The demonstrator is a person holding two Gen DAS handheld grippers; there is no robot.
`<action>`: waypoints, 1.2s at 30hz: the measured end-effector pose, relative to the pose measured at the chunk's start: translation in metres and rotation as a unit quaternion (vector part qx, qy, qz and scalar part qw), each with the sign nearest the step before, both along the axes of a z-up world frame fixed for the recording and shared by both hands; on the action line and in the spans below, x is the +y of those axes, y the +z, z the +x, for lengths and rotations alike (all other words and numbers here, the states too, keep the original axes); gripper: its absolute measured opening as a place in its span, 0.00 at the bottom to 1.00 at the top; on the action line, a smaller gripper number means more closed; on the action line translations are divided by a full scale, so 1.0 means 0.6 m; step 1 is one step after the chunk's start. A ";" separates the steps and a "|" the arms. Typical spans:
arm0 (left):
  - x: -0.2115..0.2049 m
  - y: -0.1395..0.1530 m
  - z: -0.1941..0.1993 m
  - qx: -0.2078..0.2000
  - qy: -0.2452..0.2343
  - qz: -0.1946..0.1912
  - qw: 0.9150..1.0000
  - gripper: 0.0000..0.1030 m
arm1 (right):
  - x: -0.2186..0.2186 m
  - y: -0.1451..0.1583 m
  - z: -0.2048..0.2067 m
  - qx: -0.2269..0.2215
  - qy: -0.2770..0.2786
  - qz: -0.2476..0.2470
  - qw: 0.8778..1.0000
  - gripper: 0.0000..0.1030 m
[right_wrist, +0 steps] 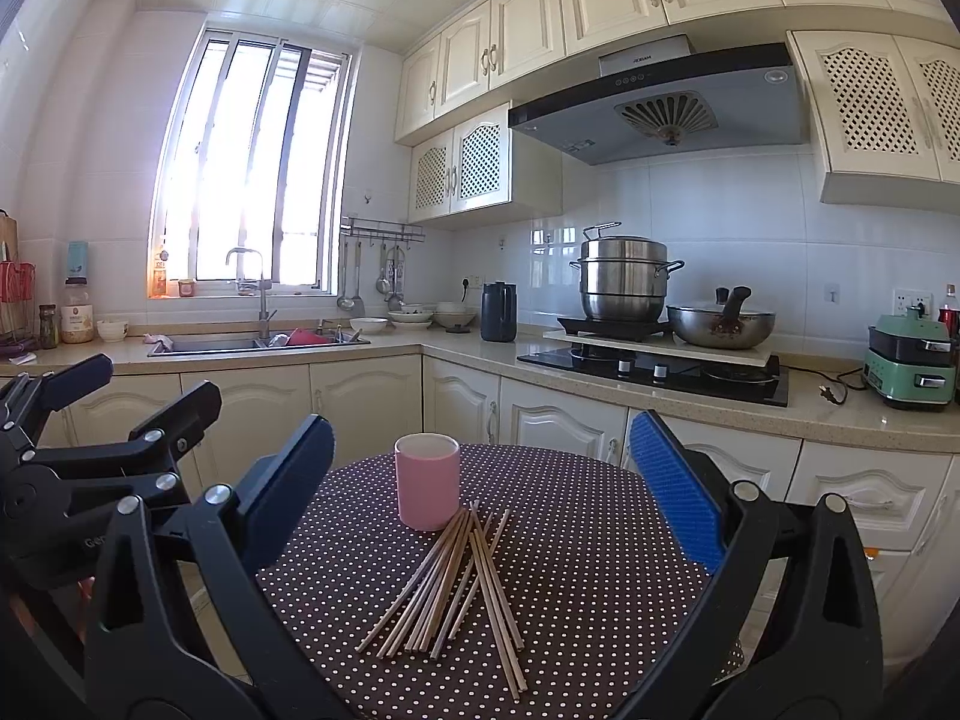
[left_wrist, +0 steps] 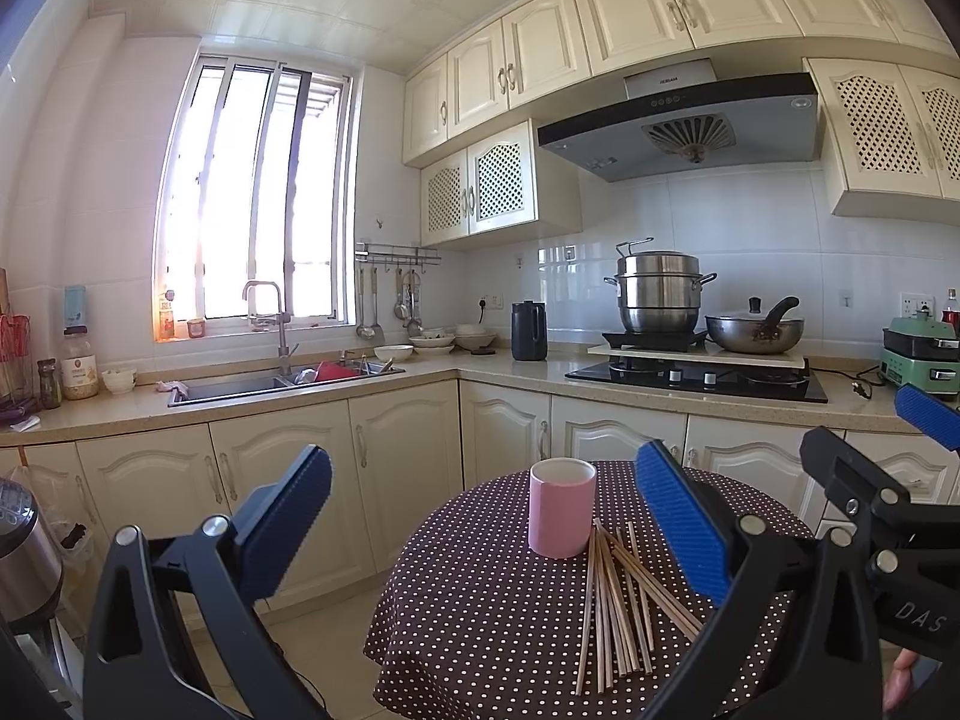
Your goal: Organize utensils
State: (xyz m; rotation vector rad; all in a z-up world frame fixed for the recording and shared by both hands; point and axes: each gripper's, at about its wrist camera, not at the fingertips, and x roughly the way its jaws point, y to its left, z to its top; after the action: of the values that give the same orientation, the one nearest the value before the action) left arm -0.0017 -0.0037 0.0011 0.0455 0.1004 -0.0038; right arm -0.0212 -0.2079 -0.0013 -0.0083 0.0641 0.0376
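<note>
Hovering with the left claw (left_wrist: 480, 516) and right claw (right_wrist: 480, 480) both spread wide and empty, we judge the chopsticks (right_wrist: 453, 576), heaped on the tabletop (right_wrist: 600, 540) touching the pink cup (right_wrist: 427, 480), light, stiff, slippery, best pinched mid-length.

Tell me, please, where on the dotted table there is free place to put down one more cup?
The dotted tablecloth is bare to the right of the pink cup and the chopsticks, up to the table edge. It is also bare on the cup's left, a narrower strip. Directly in front of the cup it is crowded: the chopsticks lie fanned and crossed there, tips near the cup's base.
</note>
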 end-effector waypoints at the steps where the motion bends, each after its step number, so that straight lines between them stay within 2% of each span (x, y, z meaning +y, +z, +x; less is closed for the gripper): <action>1: 0.000 0.000 0.000 0.000 0.000 0.000 1.000 0.96 | 0.000 0.000 0.000 0.000 0.000 0.000 1.000 0.94; 36: 0.001 -0.001 0.000 0.001 0.000 0.000 1.000 0.96 | 0.008 0.004 0.005 0.003 0.000 -0.001 1.000 0.94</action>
State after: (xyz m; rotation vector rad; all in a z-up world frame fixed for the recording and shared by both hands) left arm -0.0016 -0.0030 0.0003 0.0446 0.1023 -0.0039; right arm -0.0184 -0.2032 0.0011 -0.0094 0.0696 0.0370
